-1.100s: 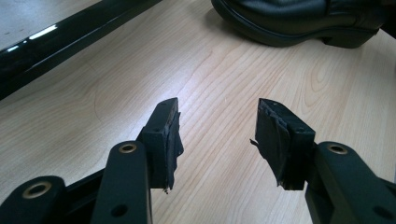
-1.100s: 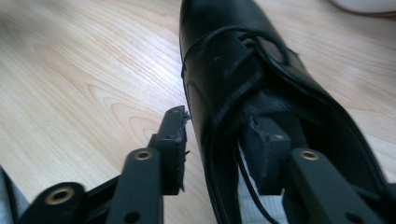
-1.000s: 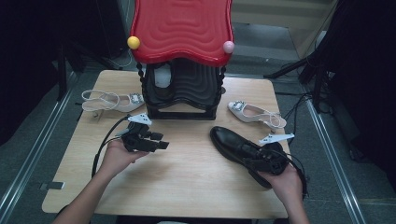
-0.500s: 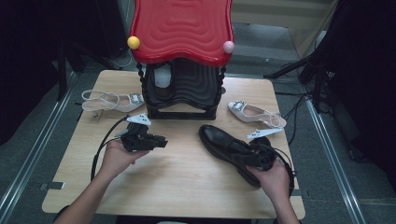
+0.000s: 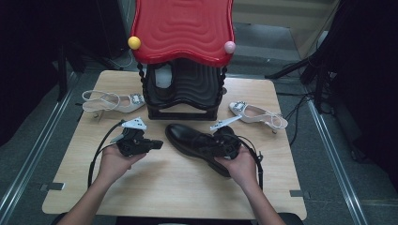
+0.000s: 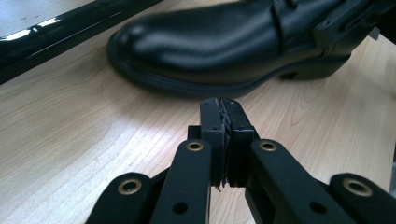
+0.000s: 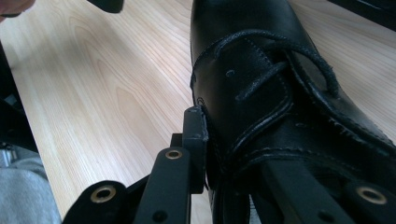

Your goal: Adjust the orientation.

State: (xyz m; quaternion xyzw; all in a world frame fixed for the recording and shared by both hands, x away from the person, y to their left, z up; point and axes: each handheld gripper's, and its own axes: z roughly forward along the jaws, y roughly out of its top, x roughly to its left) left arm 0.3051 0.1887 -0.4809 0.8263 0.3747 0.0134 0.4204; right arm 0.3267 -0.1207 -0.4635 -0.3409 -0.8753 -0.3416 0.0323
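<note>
A black leather lace-up shoe lies on the wooden table, toe toward the left. My right gripper is shut on the side of its collar; the jaws have just been closing. In the right gripper view one jaw presses the outside of the shoe and the other sits inside it, at my right gripper. My left gripper rests just left of the toe, shut with nothing held. The left gripper view shows my left gripper pointing at the shoe, a little short of its sole.
A black stand with a wavy red top rises at the back middle, with a yellow ball and a pink ball at its corners. A white sandal lies left of it, another right.
My right hand has slid the black shoe leftward across the table toward the left gripper. The left gripper's jaws have closed while that hand stayed put.
</note>
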